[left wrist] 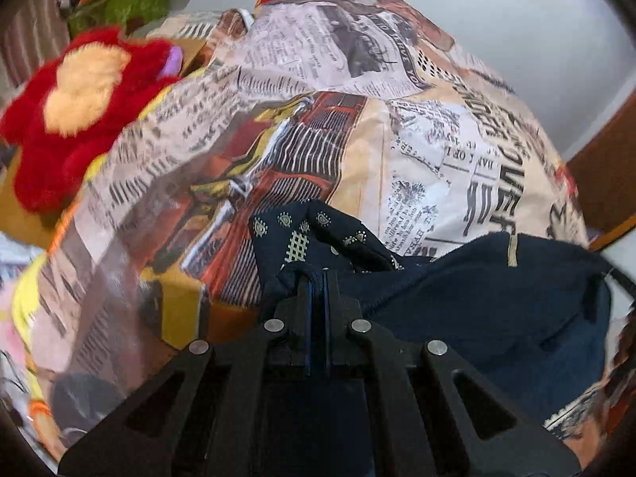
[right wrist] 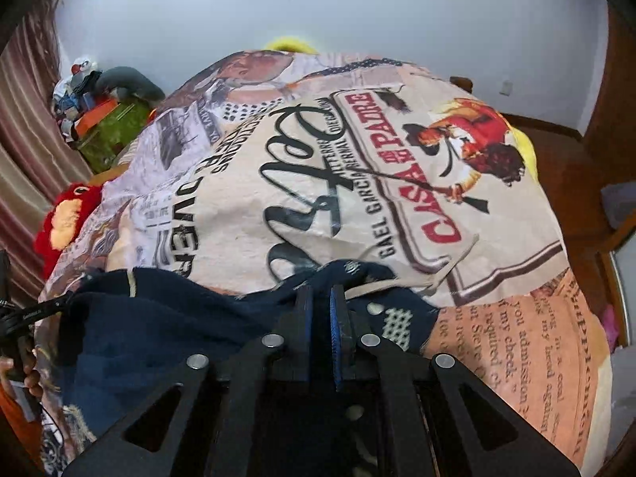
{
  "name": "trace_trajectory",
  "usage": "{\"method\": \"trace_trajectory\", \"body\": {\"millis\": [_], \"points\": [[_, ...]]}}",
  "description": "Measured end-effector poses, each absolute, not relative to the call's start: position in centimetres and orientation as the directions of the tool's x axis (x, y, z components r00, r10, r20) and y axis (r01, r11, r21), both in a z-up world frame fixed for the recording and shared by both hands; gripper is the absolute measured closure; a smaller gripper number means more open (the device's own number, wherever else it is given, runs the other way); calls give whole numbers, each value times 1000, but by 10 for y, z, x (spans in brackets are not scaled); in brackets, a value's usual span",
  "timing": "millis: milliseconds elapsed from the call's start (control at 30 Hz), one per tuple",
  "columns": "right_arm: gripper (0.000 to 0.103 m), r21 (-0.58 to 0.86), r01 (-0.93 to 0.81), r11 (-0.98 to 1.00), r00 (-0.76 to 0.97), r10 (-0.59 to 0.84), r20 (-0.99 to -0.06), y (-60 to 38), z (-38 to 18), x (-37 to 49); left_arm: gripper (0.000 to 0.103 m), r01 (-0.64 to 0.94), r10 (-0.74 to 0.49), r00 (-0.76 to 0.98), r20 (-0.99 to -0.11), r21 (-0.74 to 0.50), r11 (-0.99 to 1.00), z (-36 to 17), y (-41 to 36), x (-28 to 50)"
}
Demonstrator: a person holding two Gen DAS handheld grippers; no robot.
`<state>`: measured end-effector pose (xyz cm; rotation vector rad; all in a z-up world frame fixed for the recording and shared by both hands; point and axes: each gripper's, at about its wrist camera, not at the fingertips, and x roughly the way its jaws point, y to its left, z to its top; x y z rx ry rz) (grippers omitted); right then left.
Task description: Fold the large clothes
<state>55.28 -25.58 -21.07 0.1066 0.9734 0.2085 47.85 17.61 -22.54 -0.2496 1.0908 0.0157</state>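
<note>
A dark navy garment (left wrist: 497,302) with small gold motifs lies bunched on a bed covered by a newspaper-print sheet (left wrist: 318,91). My left gripper (left wrist: 317,278) is shut on a patterned edge of that garment, cloth pinched between the pads. In the right wrist view the same navy garment (right wrist: 159,338) stretches to the left, and my right gripper (right wrist: 321,292) is shut on another edge of it, beside a pale drawstring (right wrist: 445,270). The garment hangs slack between the two grippers. At the far left edge the other gripper's handle and a hand (right wrist: 24,373) show.
A red plush toy (left wrist: 75,119) sits at the bed's left side, with a green and orange pile (right wrist: 107,135) behind it. Striped curtains (right wrist: 24,159) hang on the left. A wooden frame (right wrist: 588,183) borders the bed on the right, under a pale wall (right wrist: 357,20).
</note>
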Motion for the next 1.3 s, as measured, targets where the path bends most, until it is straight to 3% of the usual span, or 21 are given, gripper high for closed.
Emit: {"method": "trace_trajectory", "body": {"millis": [200,267,300,333,367,400,433,667,833,1100,1300], "points": [[96,209,-126,970,537,244,-808,-266,-184,548,91,-53,-44,488,-872,-80,995,-197,160,470],[91,205,-161,965,544,260,-797,-261,-170,540,70,-48,-4,518,-856,-34,998,-183,156,464],[82,196,-184,963,552,266,-790,-256,-163,533,51,-50,18,539,-842,-11,999,-175,154,460],[63,190,-203,960,561,273,-782,-252,-156,527,37,-55,40,570,-821,10,998,-166,153,456],[51,188,-235,954,577,292,-762,-244,-148,518,34,-60,51,591,-805,19,998,-159,152,452],[34,188,-257,948,589,308,-747,-240,-143,512,34,-68,57,605,-794,19,998,-153,152,448],[32,186,-292,938,599,331,-729,-233,-138,503,34,-68,44,606,-794,3,998,-148,152,445],[31,178,-462,869,493,419,-763,-167,-145,464,34,64,-134,549,-825,-119,991,-156,110,423],[31,130,-533,836,386,377,-842,-131,-186,450,34,173,-233,425,-875,-174,969,-197,60,409],[30,96,-564,820,307,316,-897,-143,-217,437,28,113,-146,411,-900,-109,988,-231,62,398],[19,95,-514,852,308,287,-907,-185,-216,432,28,56,-22,420,-907,2,998,-234,98,376]]}}
